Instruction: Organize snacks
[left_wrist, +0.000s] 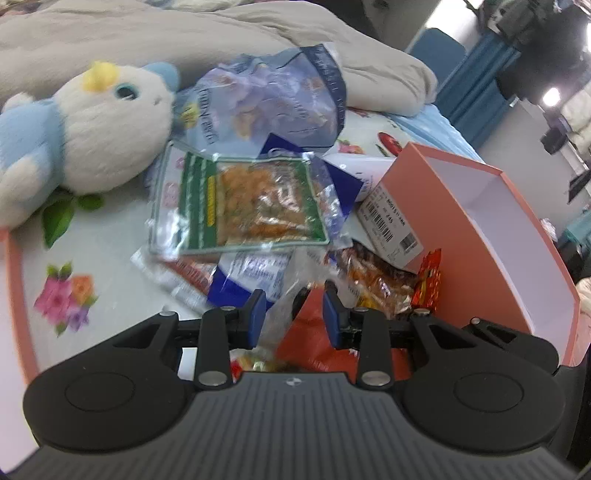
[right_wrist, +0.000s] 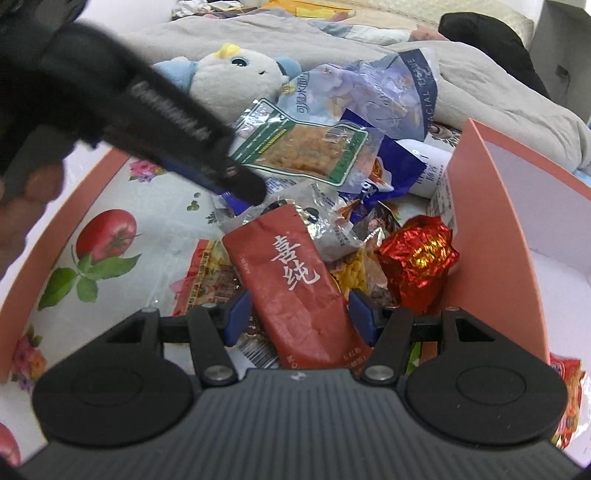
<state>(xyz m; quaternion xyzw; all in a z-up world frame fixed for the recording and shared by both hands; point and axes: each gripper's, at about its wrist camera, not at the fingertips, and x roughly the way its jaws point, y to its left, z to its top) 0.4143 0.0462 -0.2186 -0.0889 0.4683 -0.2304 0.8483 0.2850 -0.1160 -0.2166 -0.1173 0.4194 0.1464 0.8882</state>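
Snack packets (right_wrist: 306, 151) heaped between plush toy (right_wrist: 236, 81) and pink box (right_wrist: 476, 206).

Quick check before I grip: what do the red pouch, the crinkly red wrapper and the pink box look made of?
Red pouch: matte, creased, looks like paper or matte film.
Crinkly red wrapper: shiny metallic foil, with sharp wrinkles and gold glints.
Pink box: stiff, smooth cardboard, judging by its flat walls and white inside.

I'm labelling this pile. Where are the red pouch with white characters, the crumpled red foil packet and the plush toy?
red pouch (right_wrist: 295, 280): right wrist view, middle of its printed face.
red foil packet (right_wrist: 417, 254): right wrist view, centre of the crumpled foil.
plush toy (left_wrist: 110, 125): left wrist view, its white head.
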